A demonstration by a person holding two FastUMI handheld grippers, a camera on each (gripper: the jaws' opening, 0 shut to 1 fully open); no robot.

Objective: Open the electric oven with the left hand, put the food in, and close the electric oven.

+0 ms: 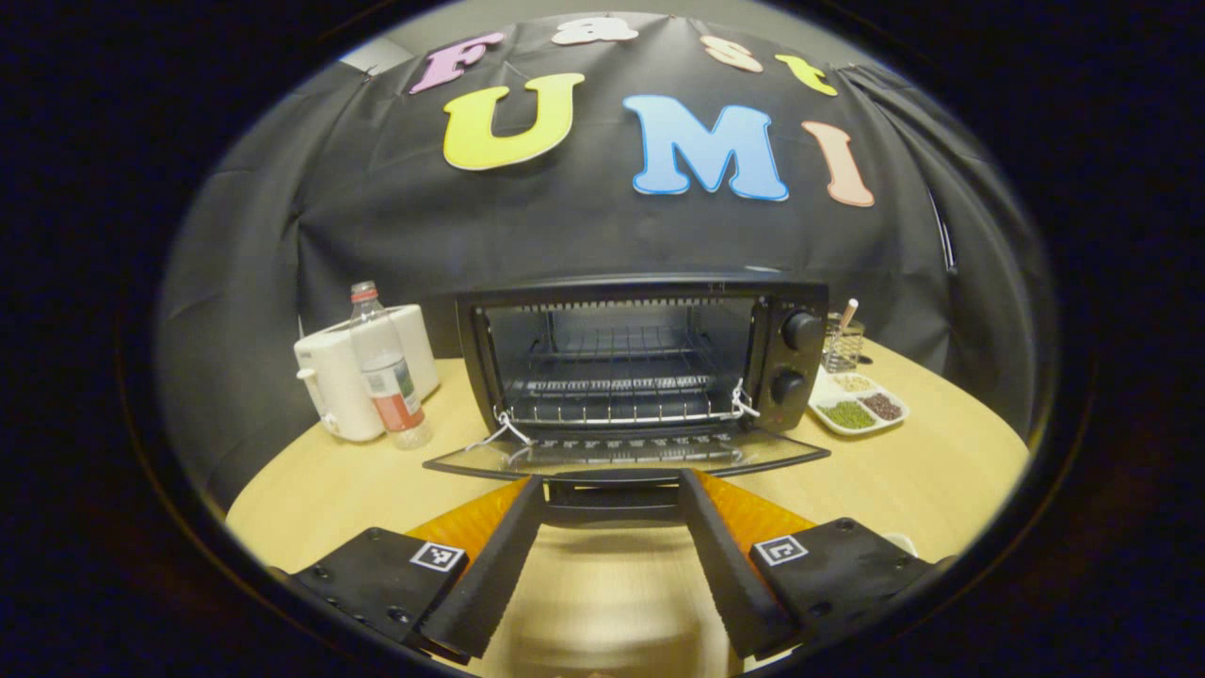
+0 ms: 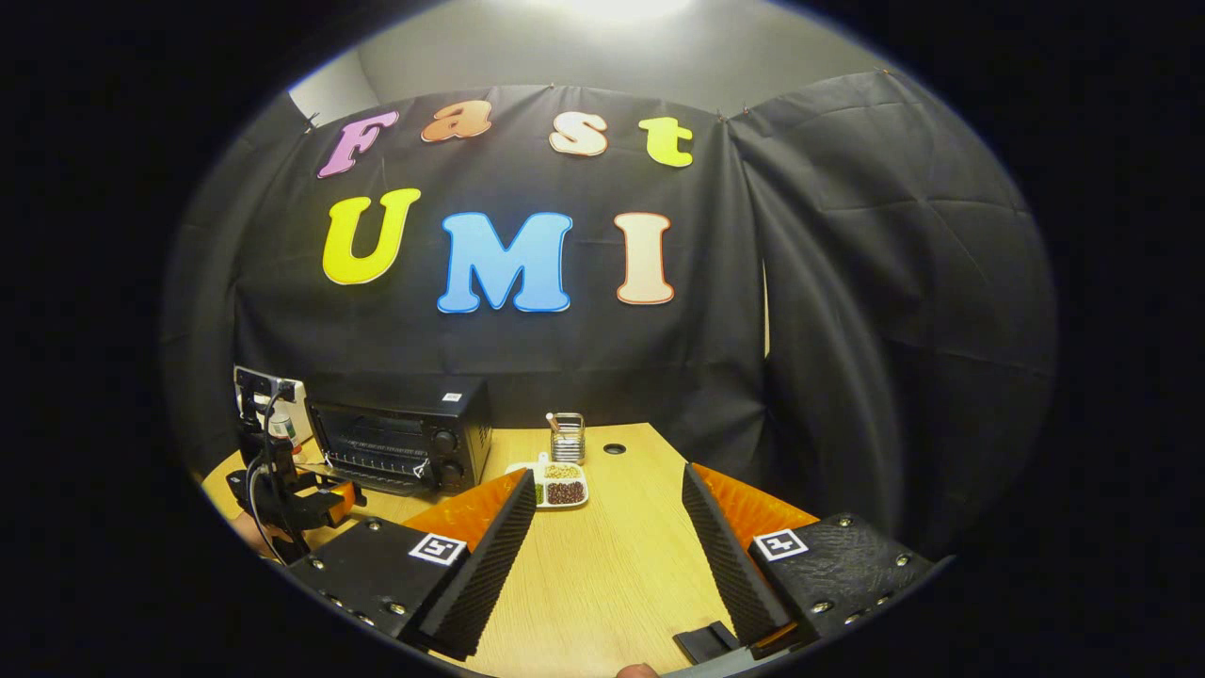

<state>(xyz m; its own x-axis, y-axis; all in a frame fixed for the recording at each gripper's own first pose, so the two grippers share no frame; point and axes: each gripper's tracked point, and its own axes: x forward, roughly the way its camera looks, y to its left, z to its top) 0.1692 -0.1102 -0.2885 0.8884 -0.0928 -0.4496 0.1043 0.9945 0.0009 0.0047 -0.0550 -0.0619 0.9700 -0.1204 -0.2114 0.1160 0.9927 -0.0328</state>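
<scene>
On the bench (image 1: 311, 490), at the far left of the left gripper view, a white appliance (image 1: 353, 377) is standing with a clear bottle (image 1: 386, 377) just in front of it. Next to these the oven (image 1: 640, 353) is sitting with its glass door (image 1: 626, 454) lying flat and open, showing a wire rack (image 1: 617, 386) inside. Two knobs (image 1: 800, 331) are sitting one above the other on its right panel. Right of the oven, a white tray (image 1: 859, 407) is holding green and dark red food in separate compartments, and a mesh cup (image 1: 841, 350) is standing just behind it. Low in this view the left gripper (image 1: 612, 485) is pointing at the oven, its fingers (image 1: 499, 556) standing wide apart, with their tips at either end of the door's front edge; I cannot tell whether they are touching it.

Turning to the right gripper view, the left gripper (image 2: 292, 499) is showing at the far left by the oven's (image 2: 400, 428) open door. The tray (image 2: 562, 485) and cup (image 2: 567, 436) are sitting further right. A round hole (image 2: 614, 449) is showing in the bench (image 2: 602, 556) beyond them. Nearest, the right gripper (image 2: 602, 480) is hanging over bare wood, its fingers (image 2: 725, 556) spread apart and holding nothing.
</scene>
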